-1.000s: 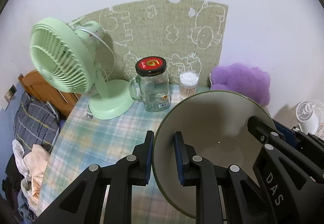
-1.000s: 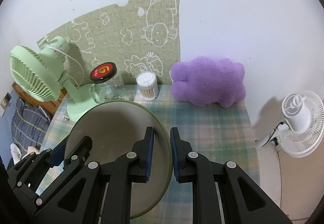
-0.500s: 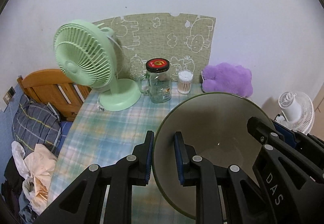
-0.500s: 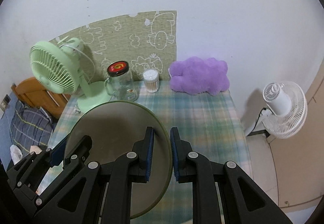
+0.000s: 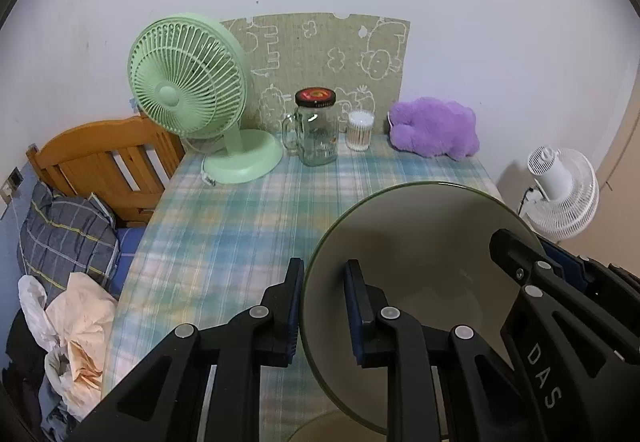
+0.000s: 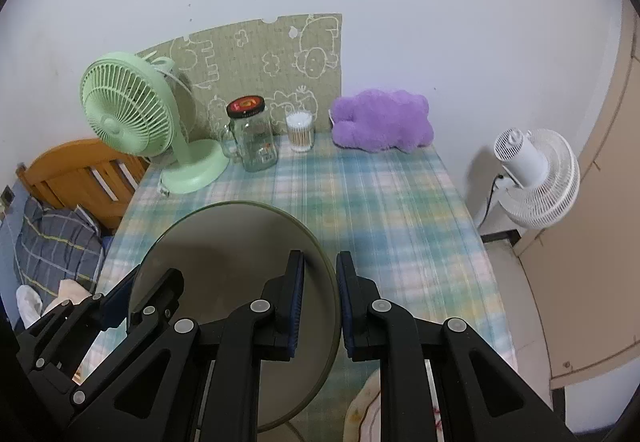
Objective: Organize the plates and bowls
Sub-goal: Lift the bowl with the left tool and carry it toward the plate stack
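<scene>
Now bowl (image 5: 420, 242) — between both claws

The only readable lettering is "DAS", in pale capitals running lengthwise on the black arm of the right gripper (image 5: 532, 274) seen in the left wrist view, while the jar lid's (image 5: 315, 96) red emblem is too small to read.

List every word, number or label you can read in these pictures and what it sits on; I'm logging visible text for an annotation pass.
"DAS": white letters on the black body of the right gripper, seen in the left wrist view.
Red lid of the glass jar: a yellow mark, too blurred to read.
Jar's small front label: too small to read.
Green mat on the wall: cartoon drawings only, no legible words.
Nothing else carries text.
</scene>
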A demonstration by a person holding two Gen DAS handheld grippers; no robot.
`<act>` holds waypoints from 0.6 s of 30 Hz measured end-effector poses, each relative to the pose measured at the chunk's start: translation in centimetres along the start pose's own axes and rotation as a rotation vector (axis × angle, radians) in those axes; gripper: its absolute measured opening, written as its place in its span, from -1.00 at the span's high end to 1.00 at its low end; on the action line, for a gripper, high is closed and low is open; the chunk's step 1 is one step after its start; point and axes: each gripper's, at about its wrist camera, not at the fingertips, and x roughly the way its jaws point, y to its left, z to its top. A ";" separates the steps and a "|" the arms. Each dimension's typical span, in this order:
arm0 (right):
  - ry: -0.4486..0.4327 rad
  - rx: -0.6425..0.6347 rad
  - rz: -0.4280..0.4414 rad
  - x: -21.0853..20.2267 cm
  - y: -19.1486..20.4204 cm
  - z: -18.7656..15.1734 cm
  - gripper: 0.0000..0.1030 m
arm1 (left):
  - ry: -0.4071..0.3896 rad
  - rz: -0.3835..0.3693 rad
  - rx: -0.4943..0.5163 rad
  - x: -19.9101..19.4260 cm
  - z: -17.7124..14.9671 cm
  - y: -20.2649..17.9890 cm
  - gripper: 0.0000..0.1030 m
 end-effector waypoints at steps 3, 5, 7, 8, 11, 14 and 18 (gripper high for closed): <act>0.013 0.010 -0.008 -0.6 0.4 -1.6 0.61 | 0.011 -0.007 0.013 -0.4 -1.3 0.4 0.66; 0.022 0.013 -0.016 -0.9 0.7 -2.6 0.61 | 0.021 -0.014 0.017 -0.6 -2.1 0.7 0.66; 0.030 0.020 -0.019 -1.2 0.9 -3.7 0.61 | 0.033 -0.021 0.023 -0.8 -3.1 1.0 0.65; 0.035 0.023 -0.021 -1.3 1.0 -4.3 0.61 | 0.035 -0.022 0.027 -0.9 -3.6 1.1 0.65; 0.049 0.034 -0.025 -1.7 1.3 -5.8 0.61 | 0.043 -0.025 0.042 -1.3 -4.8 1.4 0.65; 0.063 0.047 -0.022 -2.0 1.4 -7.2 0.61 | 0.058 -0.035 0.048 -1.4 -6.0 1.7 0.65; 0.085 0.056 -0.034 -2.3 1.5 -9.2 0.61 | 0.088 -0.054 0.058 -1.4 -7.8 1.8 0.65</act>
